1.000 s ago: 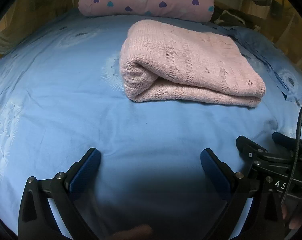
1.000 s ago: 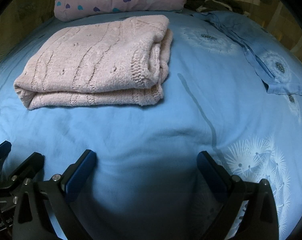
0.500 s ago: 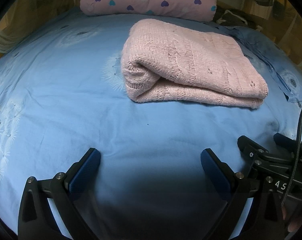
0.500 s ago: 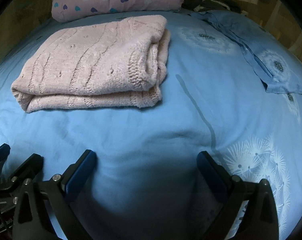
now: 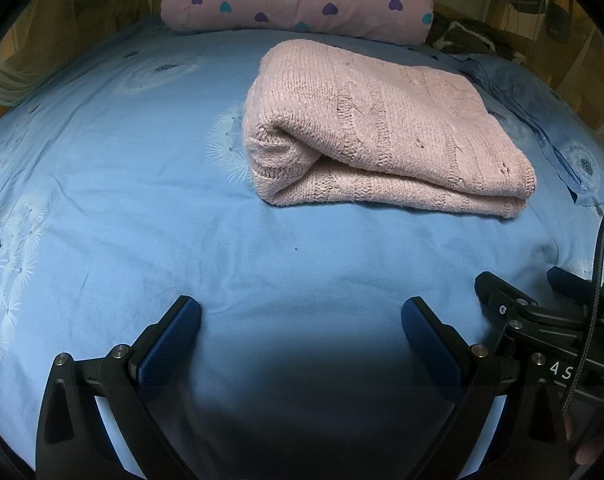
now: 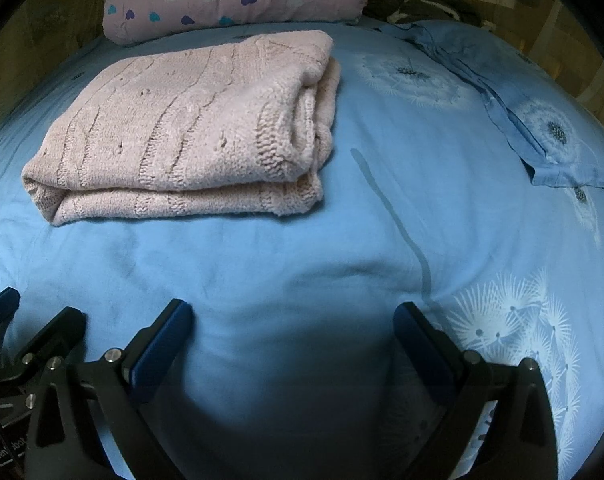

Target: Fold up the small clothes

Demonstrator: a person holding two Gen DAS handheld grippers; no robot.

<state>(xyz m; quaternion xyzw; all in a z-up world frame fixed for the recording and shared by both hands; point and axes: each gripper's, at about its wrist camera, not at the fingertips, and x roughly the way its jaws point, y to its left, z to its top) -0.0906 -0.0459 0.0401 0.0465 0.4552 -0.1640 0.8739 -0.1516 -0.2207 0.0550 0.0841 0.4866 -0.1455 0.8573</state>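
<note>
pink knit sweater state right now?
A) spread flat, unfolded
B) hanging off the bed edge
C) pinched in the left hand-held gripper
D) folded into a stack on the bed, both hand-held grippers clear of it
D: the pink knit sweater lies folded in layers on the blue bedsheet, while the left hand-held gripper and right hand-held gripper are both open and empty, apart from it.
</note>
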